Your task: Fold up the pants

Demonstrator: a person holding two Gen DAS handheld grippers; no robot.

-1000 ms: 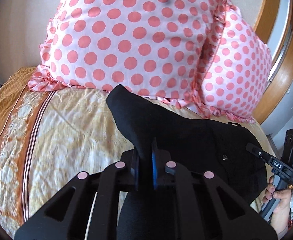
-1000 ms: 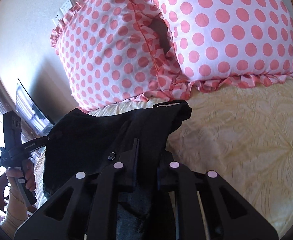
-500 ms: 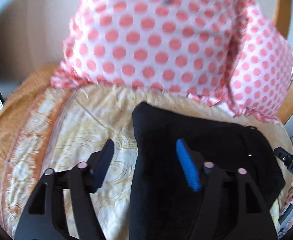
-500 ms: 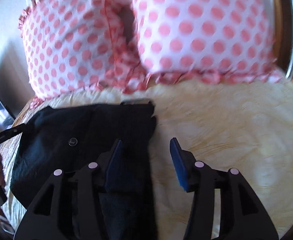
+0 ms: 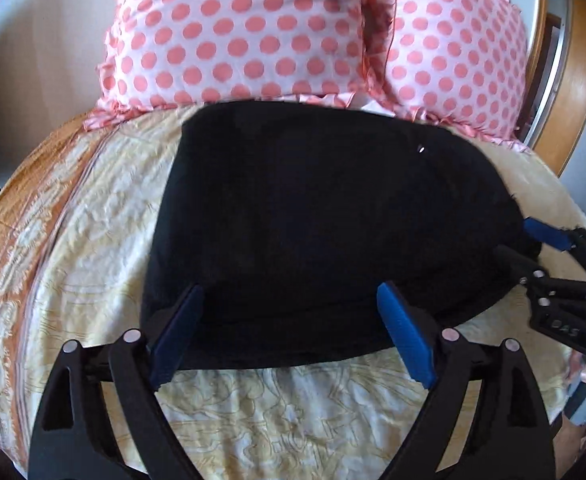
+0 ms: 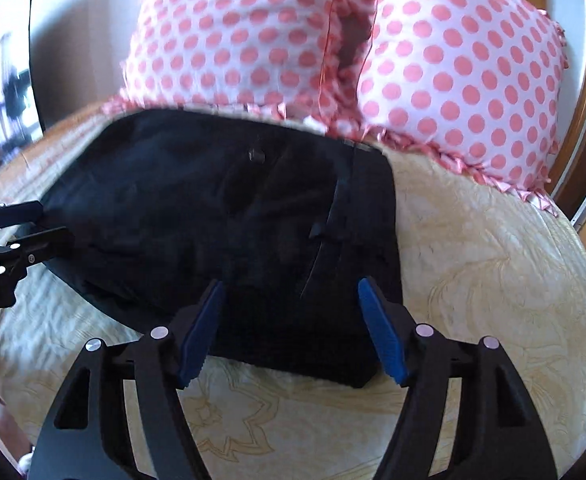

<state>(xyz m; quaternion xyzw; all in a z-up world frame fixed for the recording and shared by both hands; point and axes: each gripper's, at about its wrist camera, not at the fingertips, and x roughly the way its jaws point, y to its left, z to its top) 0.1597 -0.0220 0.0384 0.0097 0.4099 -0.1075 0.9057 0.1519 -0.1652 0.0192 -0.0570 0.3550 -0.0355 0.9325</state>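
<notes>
Yellow patterned bedspread [image 5: 293, 420] with an orange border covers the bed on which you work, and both of your claws hang over its near part. Your left claw [image 5: 289, 324] has its jaws apart and opening; its two blue pads [image 5: 405, 340] stand either side of the near edge of the black pants [image 5: 325, 216] without pressing on the cloth. Your right claw [image 6: 291, 328] is likewise apart and opening, its two pads straddling the near right corner of the pants [image 6: 229, 224], clear of the fabric. Each claw shows four pale round pin heads on its black linkage. In the left wrist view the right claw [image 5: 533, 240] enters at the right edge, its body lettered "DAS"; in the right wrist view the left claw [image 6: 33, 224] enters at the left edge with lettering cut off and unreadable. One pair of pants lies folded into a flat block in the middle of the bed, with one small button [image 6: 256, 155] showing. Beyond it, two white pillows [image 5: 253, 32] with pink dots lean side by side, touching, their frilled edges just behind the pants.
</notes>
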